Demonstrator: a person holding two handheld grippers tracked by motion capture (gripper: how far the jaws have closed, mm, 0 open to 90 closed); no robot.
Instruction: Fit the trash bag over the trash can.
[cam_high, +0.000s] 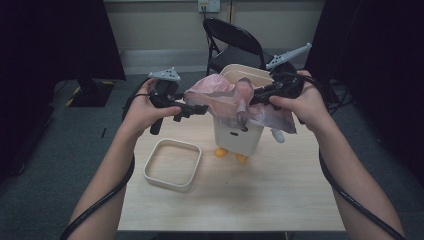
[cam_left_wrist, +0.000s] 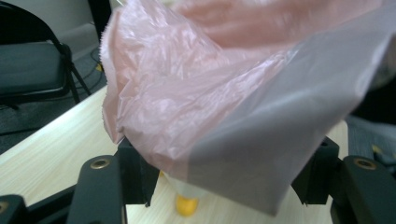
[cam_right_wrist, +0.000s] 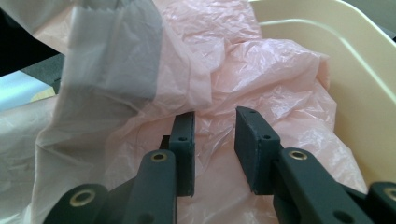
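Note:
A cream bin (cam_high: 237, 134) with orange feet stands mid-table. A crumpled pink plastic bag (cam_high: 220, 95) is draped over its open top. My left gripper (cam_high: 197, 109) reaches in from the left at the bag's edge. Its jaws stand wide open, and the bag (cam_left_wrist: 210, 93) hangs down between them, above an orange foot (cam_left_wrist: 187, 205). My right gripper (cam_high: 255, 97) comes from the right over the bin's mouth. In the right gripper view it (cam_right_wrist: 215, 140) is open by a narrow gap, the bag (cam_right_wrist: 243, 60) is bunched just beyond the pads and the bin's rim (cam_right_wrist: 355, 60) is at right.
A cream square ring-shaped frame (cam_high: 172, 165) lies flat on the wooden table (cam_high: 280, 195), left of the bin. A black folding chair (cam_high: 235, 42) stands behind the table's far edge. Dark curtains hang on both sides.

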